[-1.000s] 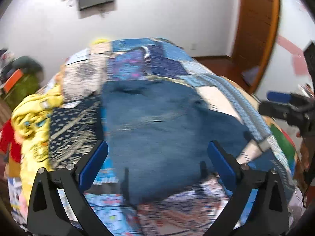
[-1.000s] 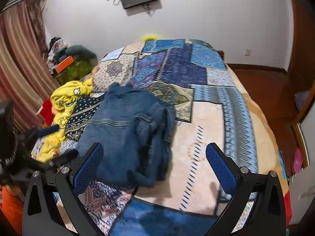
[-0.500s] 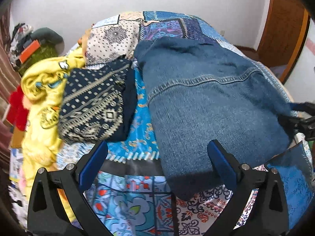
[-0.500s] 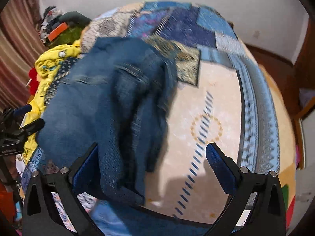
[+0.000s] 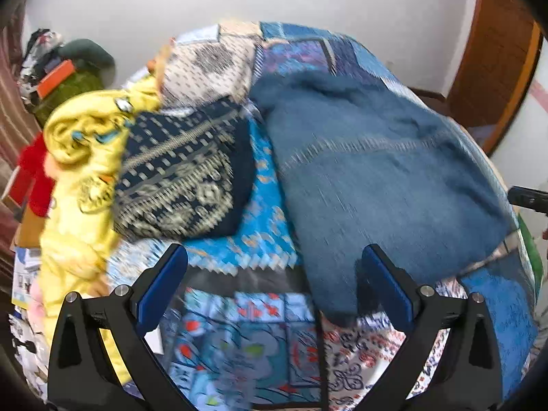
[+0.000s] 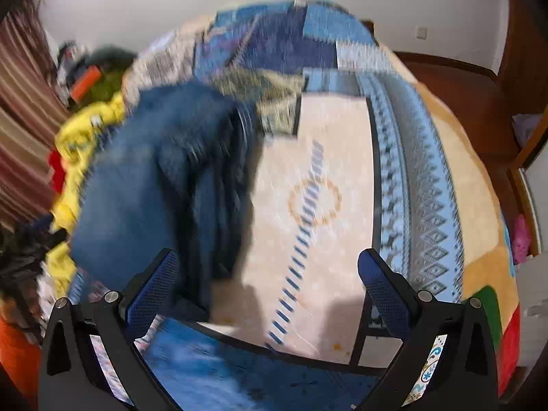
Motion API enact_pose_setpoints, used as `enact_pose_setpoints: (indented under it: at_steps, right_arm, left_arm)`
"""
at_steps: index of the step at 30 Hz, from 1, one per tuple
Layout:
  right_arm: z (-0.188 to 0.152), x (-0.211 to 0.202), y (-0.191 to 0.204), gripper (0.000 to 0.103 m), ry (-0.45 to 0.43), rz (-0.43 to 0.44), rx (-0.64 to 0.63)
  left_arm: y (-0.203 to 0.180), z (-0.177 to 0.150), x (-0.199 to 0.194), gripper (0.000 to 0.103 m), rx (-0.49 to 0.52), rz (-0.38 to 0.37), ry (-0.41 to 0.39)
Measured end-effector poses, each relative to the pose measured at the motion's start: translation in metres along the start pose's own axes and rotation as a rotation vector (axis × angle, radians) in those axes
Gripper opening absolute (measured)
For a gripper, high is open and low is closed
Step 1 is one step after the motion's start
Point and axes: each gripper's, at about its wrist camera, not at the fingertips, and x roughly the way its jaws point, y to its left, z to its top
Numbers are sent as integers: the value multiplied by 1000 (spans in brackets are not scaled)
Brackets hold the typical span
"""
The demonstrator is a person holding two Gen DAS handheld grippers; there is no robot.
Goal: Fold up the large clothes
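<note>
A folded blue denim garment [image 5: 376, 178] lies on the patchwork bedspread [image 5: 260, 226], right of centre in the left wrist view. It also shows in the right wrist view [image 6: 147, 188], at the left, blurred. My left gripper [image 5: 274, 284] is open and empty, just in front of the denim's near left corner. My right gripper [image 6: 267, 287] is open and empty, its left finger close to the denim's near right edge. The tip of the right gripper [image 5: 529, 198] shows at the right edge of the left wrist view.
A folded navy patterned garment [image 5: 185, 178] lies left of the denim. A yellow garment [image 5: 78, 171] and a red one [image 5: 30, 178] are heaped at the bed's left edge. A wooden door [image 5: 496, 54] stands at the right. Bags [image 5: 68, 78] pile by the far-left wall.
Both grippers came down close over the denim from a higher, farther view, then shifted a little back. The denim has stayed folded on the bed. Both grippers have stayed open.
</note>
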Motion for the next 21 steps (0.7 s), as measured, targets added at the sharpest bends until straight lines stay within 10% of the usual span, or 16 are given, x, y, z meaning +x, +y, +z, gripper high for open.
enact_pose_setpoints:
  at_steps: [9,21]
  right_arm:
    - [37,-5,37,103,-64,118,-79]
    - [56,104,22,103,177,239,52]
  left_arm:
    - [16,53,1,102,-95,-95,-46]
    - [16,65,111,102,-260,-368,246]
